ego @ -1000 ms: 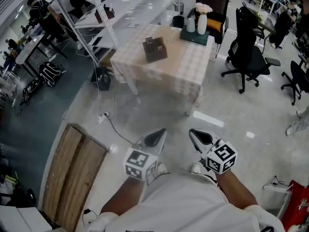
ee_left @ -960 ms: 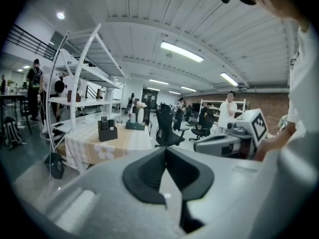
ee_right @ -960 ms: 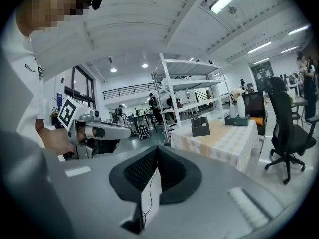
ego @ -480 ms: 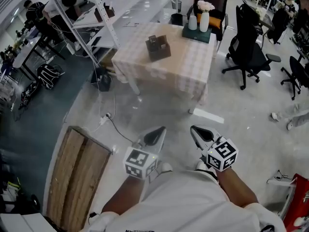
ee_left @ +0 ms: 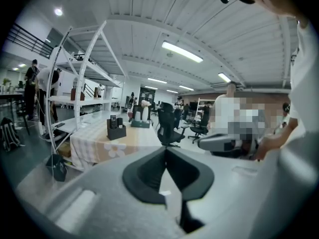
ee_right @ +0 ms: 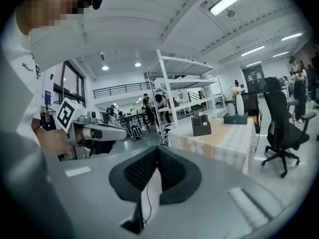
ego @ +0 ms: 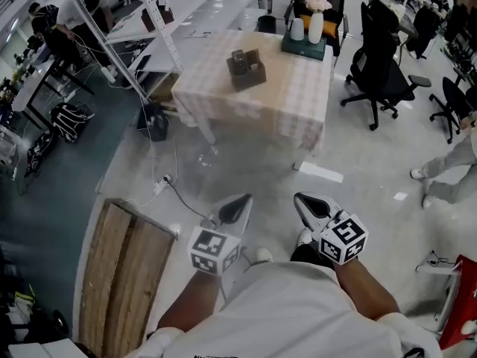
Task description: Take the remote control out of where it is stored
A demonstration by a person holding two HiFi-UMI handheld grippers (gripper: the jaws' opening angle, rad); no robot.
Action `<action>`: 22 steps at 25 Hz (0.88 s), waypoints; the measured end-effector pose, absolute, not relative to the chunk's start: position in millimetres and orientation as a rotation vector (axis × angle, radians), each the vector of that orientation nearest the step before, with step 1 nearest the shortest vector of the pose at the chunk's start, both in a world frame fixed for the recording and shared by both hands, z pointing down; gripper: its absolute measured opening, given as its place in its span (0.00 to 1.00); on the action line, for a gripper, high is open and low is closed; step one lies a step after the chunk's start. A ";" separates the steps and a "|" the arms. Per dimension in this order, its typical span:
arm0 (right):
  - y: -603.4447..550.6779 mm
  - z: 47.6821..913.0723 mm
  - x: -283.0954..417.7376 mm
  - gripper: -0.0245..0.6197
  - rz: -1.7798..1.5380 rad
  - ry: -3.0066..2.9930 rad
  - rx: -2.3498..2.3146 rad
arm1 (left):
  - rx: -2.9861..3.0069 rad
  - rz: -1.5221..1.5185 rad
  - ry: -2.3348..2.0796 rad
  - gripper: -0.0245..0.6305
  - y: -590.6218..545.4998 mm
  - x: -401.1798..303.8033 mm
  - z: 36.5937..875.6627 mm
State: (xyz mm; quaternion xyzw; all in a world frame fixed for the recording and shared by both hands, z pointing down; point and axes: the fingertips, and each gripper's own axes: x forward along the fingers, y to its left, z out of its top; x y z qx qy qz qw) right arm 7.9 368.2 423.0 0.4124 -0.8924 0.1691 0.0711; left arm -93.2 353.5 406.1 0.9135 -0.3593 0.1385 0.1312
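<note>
The right hand-held gripper (ee_right: 158,148) has its jaws pressed together with nothing between them. At two o'clock stands a cloth-covered worktop (ee_right: 227,133) bearing a dark holder (ee_right: 201,128), with a remote control (ee_right: 196,118) upright inside. An office chair (ee_right: 280,128) sits at three o'clock.

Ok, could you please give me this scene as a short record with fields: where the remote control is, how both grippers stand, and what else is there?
Remote control: upright in its holder, not yet taken
Holder: dark box on the table
Table: checked cloth, well ahead of the person
Left hand-held gripper: jaws together, empty, short of the table
Right hand-held gripper: jaws together, empty, short of the table
Also on table: tray with white vases, far edge
Nearby: black office chair; wooden board on the floor
</note>
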 end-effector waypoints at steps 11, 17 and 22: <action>328.0 424.4 10.7 0.05 0.530 -2.695 1.268 | 2.633 0.418 -1.032 0.04 323.0 -91.4 417.0; 280.0 422.7 21.5 0.05 0.523 -2.718 1.264 | 2.638 0.423 -1.057 0.04 278.6 -80.8 414.5; 233.9 417.0 32.5 0.05 0.519 -2.738 1.232 | 2.639 0.421 -1.082 0.04 234.8 -66.4 406.4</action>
